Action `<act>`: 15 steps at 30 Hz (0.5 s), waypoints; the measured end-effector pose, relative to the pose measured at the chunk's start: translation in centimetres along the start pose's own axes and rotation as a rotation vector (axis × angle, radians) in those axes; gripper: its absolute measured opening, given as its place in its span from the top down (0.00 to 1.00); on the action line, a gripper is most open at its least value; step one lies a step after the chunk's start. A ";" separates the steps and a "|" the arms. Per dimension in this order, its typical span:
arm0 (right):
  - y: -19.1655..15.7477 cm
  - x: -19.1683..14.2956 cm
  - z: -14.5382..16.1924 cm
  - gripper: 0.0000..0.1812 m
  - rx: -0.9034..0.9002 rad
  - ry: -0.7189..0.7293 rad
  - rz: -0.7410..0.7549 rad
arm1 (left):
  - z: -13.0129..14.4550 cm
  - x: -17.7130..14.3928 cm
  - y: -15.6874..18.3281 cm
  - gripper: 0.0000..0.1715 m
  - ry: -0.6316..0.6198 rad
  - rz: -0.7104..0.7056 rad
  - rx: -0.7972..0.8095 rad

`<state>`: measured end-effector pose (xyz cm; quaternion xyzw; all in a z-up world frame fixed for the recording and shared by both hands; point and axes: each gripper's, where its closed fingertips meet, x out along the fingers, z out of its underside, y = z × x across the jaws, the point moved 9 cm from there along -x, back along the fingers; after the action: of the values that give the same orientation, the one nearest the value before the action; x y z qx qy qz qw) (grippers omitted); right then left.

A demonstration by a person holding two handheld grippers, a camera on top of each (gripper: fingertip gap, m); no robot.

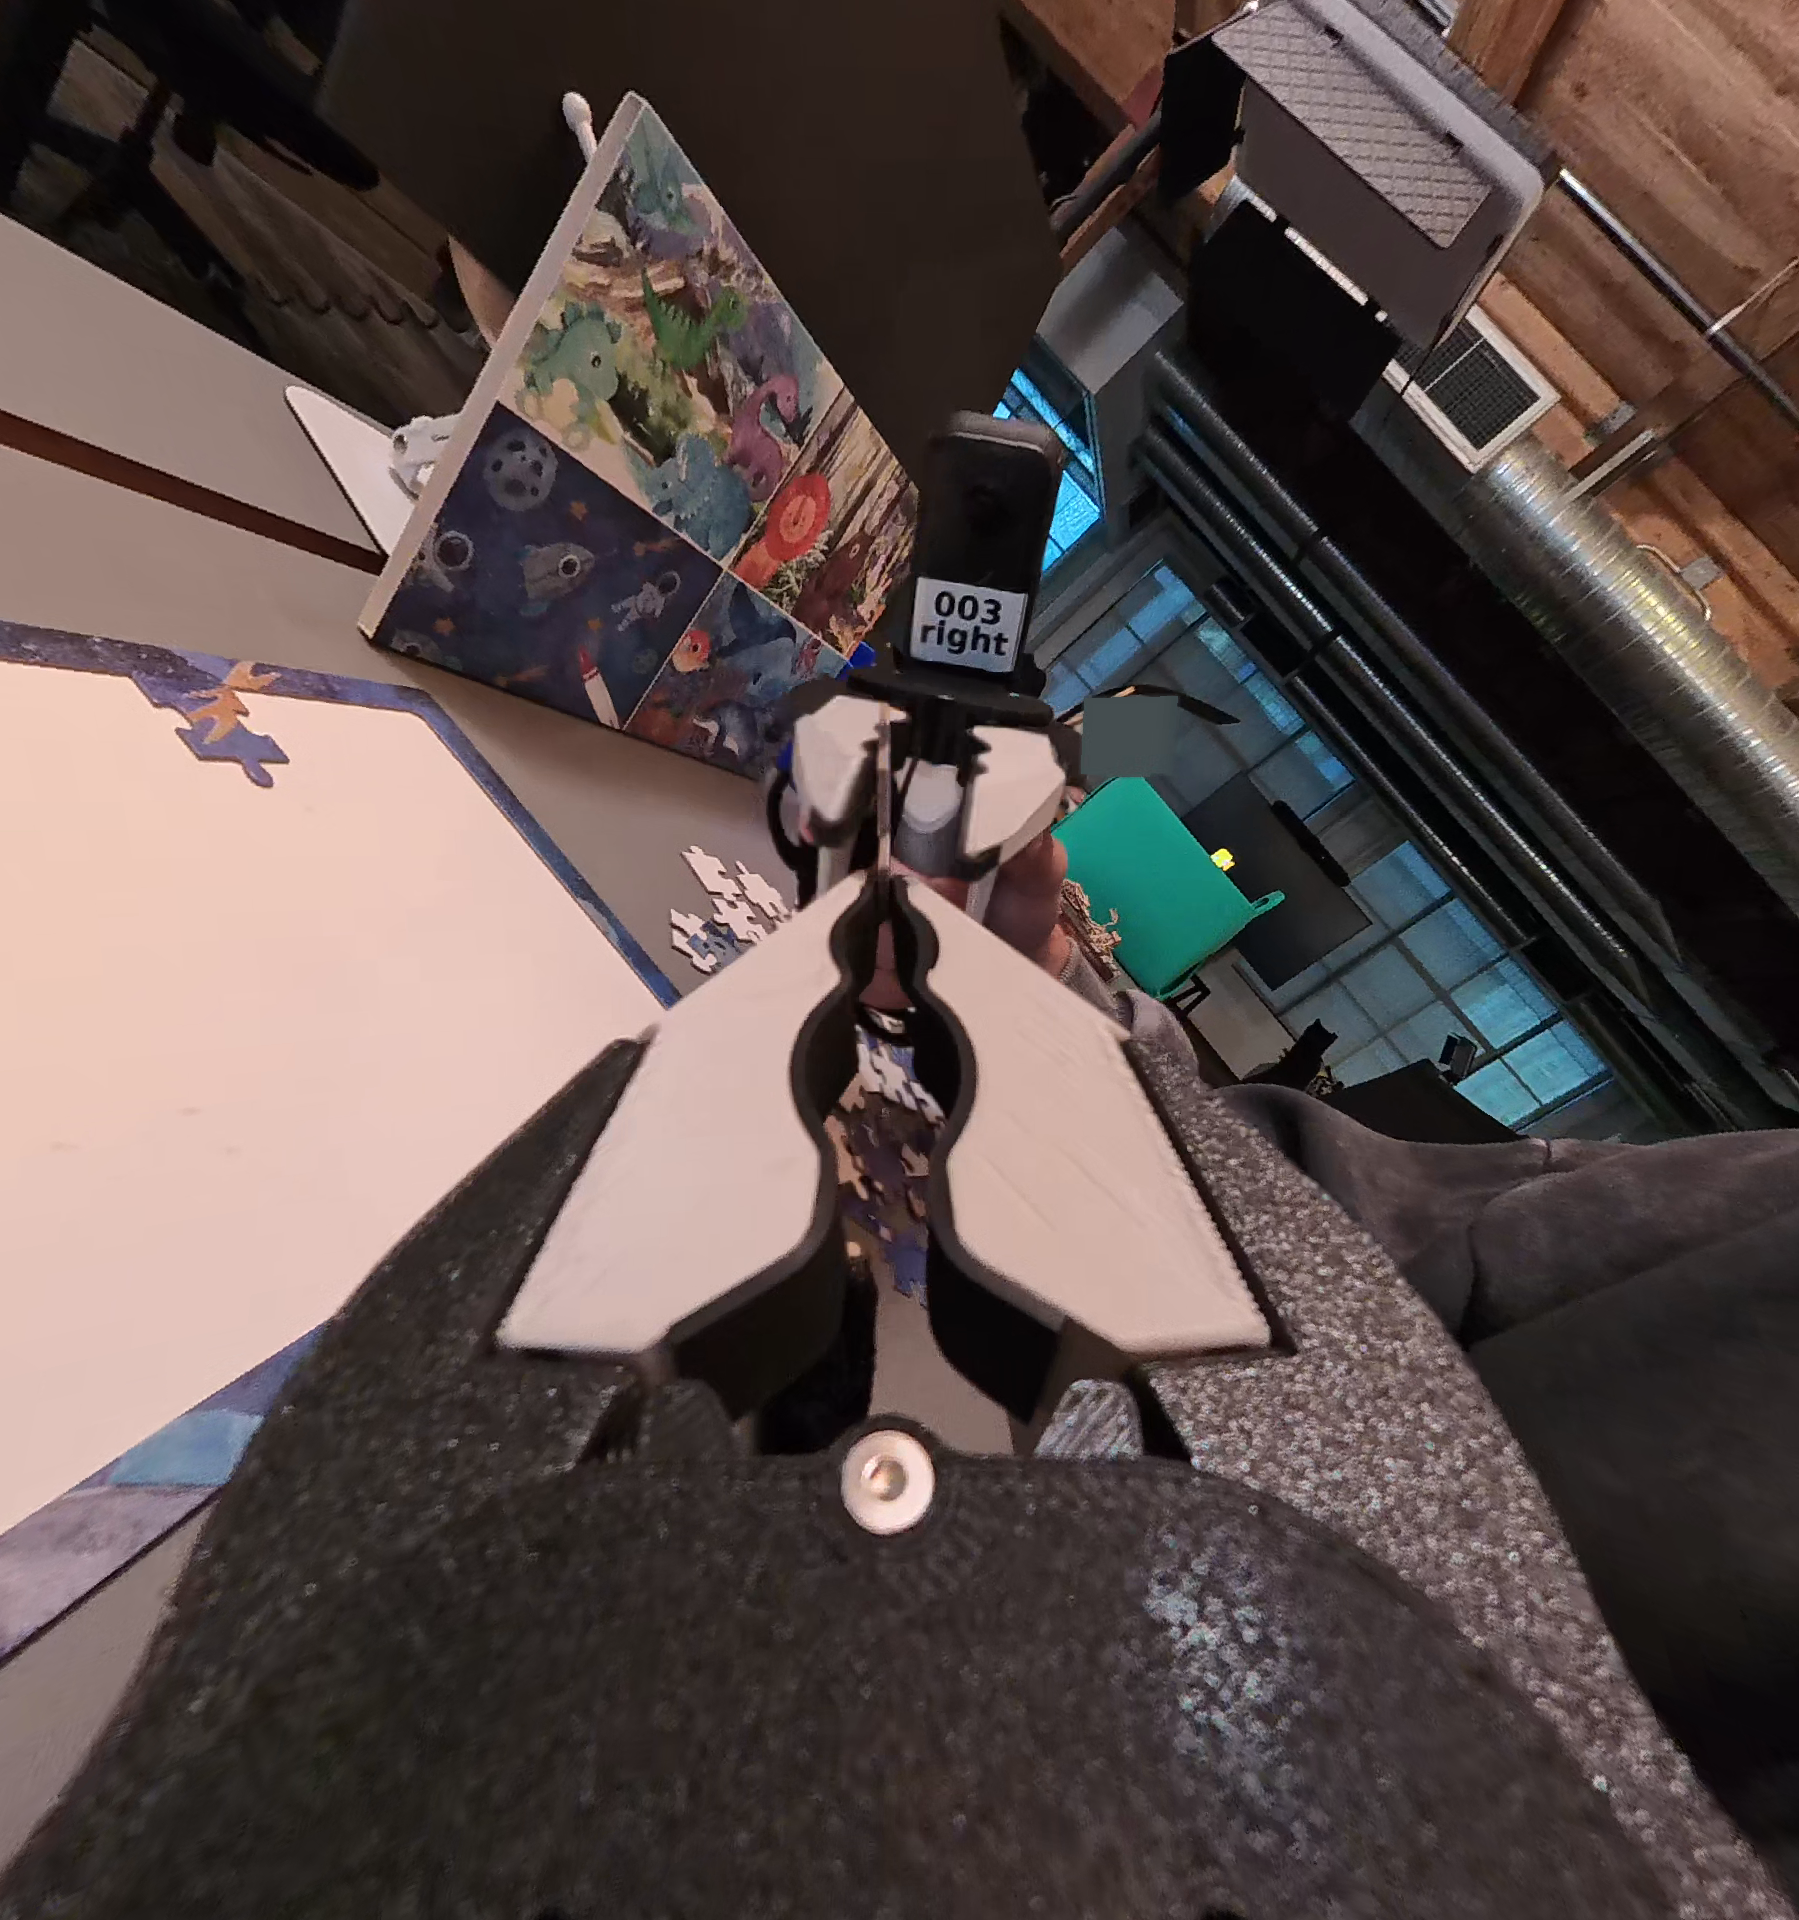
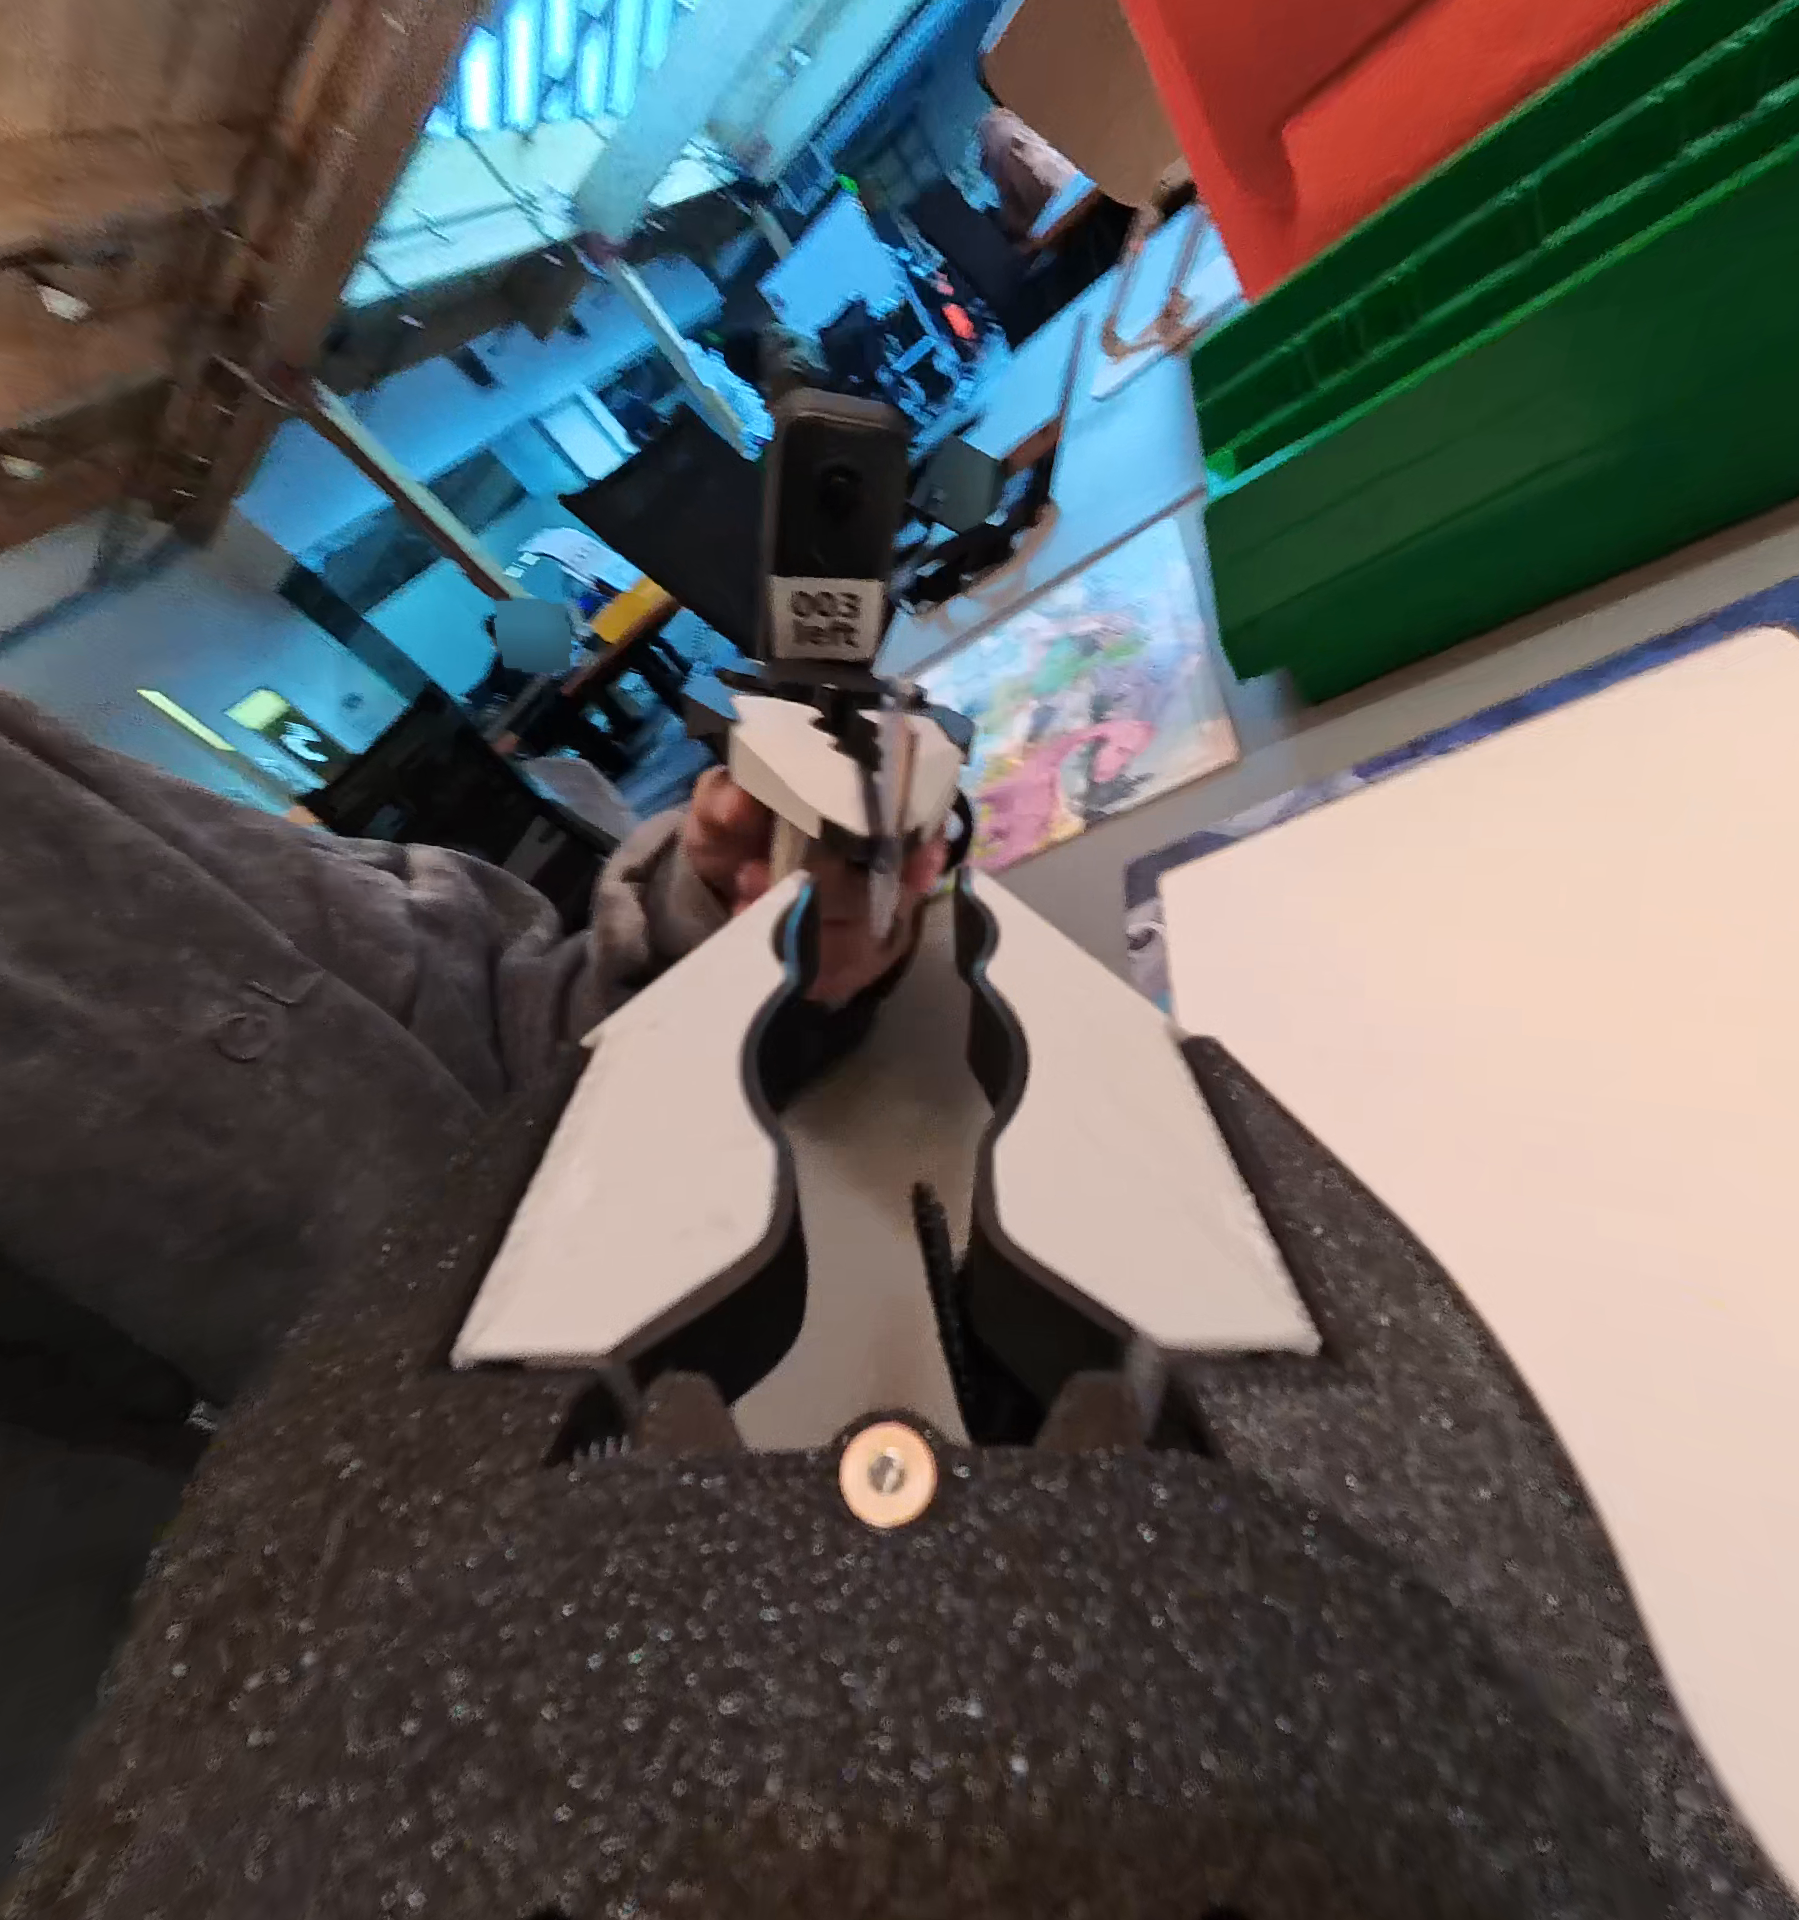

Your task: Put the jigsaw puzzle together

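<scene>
passing a thin puzzle piece [image 1: 887,831] edge-on: left gripper [image 1: 882,883] pinches it closed, right gripper [image 2: 879,883] slightly open; i'd align before releasing.

Your left gripper [image 1: 879,894] has a rough, speckled black foam-like body, matt grey plastic fingers [image 1: 729,1174] with fine layer lines, and a shiny metal screw [image 1: 882,1475]. Your sleeve [image 1: 1560,1268] is soft grey fleece cloth. The puzzle tray [image 1: 199,987] looks like smooth matt cardboard; the puzzle box [image 1: 646,436] is printed and slightly glossy. The green crates [image 2: 1539,416] are ribbed plastic.
</scene>
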<state>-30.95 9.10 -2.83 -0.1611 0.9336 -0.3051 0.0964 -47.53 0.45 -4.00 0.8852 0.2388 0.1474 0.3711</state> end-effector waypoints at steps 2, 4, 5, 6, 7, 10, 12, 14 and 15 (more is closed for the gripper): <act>-0.2 0.4 -0.1 0.93 -0.011 0.020 -0.016 | 0.1 0.1 0.1 1.00 -0.013 0.018 -0.007; -0.3 0.6 0.0 0.98 -0.029 0.004 -0.013 | 0.5 0.4 0.2 0.99 -0.047 0.024 0.000; -0.4 0.6 0.0 0.99 -0.037 -0.006 -0.014 | 0.6 0.5 0.2 0.99 -0.058 0.017 0.007; -0.4 0.4 0.0 0.99 -0.052 -0.019 -0.004 | 0.6 0.6 0.2 0.99 -0.066 0.004 0.013; -0.5 0.2 0.1 0.99 -0.063 -0.036 0.005 | 0.6 0.6 0.2 0.97 -0.070 -0.011 0.020; -0.5 -0.7 0.3 0.99 -0.077 -0.106 0.058 | 0.2 0.4 0.3 0.86 -0.031 -0.019 0.020; -1.1 -0.9 0.7 0.99 -0.070 -0.157 0.019 | 0.0 0.3 0.3 0.86 -0.017 0.000 0.005; -1.3 -0.6 1.1 0.99 -0.078 -0.220 0.031 | 0.2 0.4 0.5 0.88 -0.031 0.011 0.014; -1.5 -0.5 1.2 0.99 -0.079 -0.231 0.022 | 0.3 0.5 0.7 0.90 -0.046 0.020 0.029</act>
<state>-29.81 7.49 -2.86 -0.1884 0.9293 -0.2465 0.2005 -46.74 0.12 -3.71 0.8960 0.2235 0.1269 0.3620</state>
